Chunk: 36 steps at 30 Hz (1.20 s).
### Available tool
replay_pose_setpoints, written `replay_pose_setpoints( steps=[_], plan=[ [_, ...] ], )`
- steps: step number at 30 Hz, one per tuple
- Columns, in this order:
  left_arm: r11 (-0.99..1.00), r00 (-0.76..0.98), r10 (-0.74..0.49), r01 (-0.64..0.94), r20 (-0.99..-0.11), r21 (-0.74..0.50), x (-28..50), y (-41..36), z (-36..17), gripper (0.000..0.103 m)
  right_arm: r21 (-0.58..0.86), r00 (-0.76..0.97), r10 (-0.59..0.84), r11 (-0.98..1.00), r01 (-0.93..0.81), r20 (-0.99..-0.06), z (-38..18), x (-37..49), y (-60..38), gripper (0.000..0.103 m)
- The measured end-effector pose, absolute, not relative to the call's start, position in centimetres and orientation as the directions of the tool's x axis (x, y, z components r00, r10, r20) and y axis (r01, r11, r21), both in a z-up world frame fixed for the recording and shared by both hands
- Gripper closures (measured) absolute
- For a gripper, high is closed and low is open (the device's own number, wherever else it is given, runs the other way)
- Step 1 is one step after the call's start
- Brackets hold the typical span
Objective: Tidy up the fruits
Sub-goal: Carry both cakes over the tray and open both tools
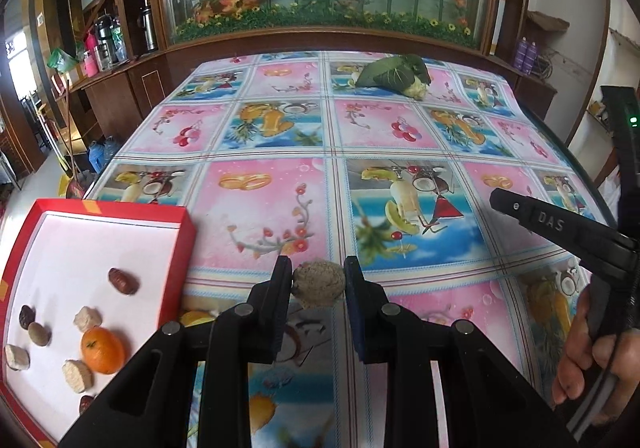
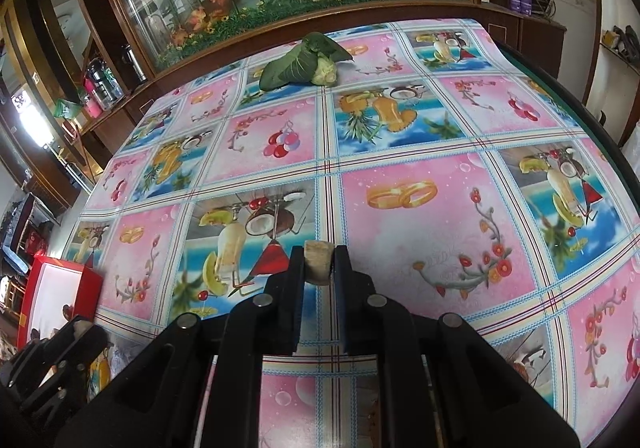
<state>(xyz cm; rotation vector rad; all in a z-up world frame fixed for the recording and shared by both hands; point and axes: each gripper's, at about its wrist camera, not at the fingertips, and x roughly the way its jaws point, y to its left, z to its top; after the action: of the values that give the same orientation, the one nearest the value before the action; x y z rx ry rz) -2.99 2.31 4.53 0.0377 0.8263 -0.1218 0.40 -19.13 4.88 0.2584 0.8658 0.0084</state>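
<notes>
Left gripper (image 1: pixel 319 280) is clamped on a rough, round brown lump (image 1: pixel 319 283), pinched at the very fingertips. It hangs above the tablecloth (image 1: pixel 256 216), just right of the red tray (image 1: pixel 176 272). Can't tell if it's lifted clear or grazing the cloth.

Right gripper (image 2: pixel 319 262) is closed on a pale tan chunk (image 2: pixel 318 262), also held right at the tips, over the cloth well right of the tray.

Tray sits at the table's near-left corner, white inside. Already in it: an orange (image 1: pixel 102 351), a few pale chunks like the one in the right gripper, several dark brown pieces. Far end of the table: a leafy cauliflower (image 1: pixel 394 75), untouched.

My read: both loads are bound for the tray, left one first since it's closest.

How I'd do it:
- Lift the lump above the tray wall before moving left. Wall is raised; clipping it could knock the lump out of a tip-only pinch.
- Aim for the bare white patch at the tray's far side, away from the orange, which could roll.
- Lower close to the floor, then let go. It's round and will wander if dropped.
- Keep the right gripper parked out wide until the left is out; the two are near each other.
</notes>
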Motion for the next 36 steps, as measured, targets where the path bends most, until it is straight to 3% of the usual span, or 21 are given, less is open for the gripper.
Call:
replay_pose_setpoints(
  steps=[14,22,36],
  plan=[
    [0.994,0.717,-0.103,0.057,-0.689,-0.090,-6.5,8.3,6.7,0.077,0.108,0.742,-0.027,0.985,0.134,-0.669,5.3,-0.4,-18.0,0.087],
    [0.993,0.748,-0.080,0.000,-0.659,-0.121,-8.2,12.6,7.6,0.077,0.105,0.762,-0.023,0.987,0.119,-0.648,5.3,-1.3,-16.4,0.087],
    [0.974,0.770,0.057,-0.182,-0.636,-0.134,-9.9,22.4,7.3,0.077,0.209,0.797,0.163,0.977,-0.047,-0.581,6.9,-3.5,-8.6,0.087]
  ],
)
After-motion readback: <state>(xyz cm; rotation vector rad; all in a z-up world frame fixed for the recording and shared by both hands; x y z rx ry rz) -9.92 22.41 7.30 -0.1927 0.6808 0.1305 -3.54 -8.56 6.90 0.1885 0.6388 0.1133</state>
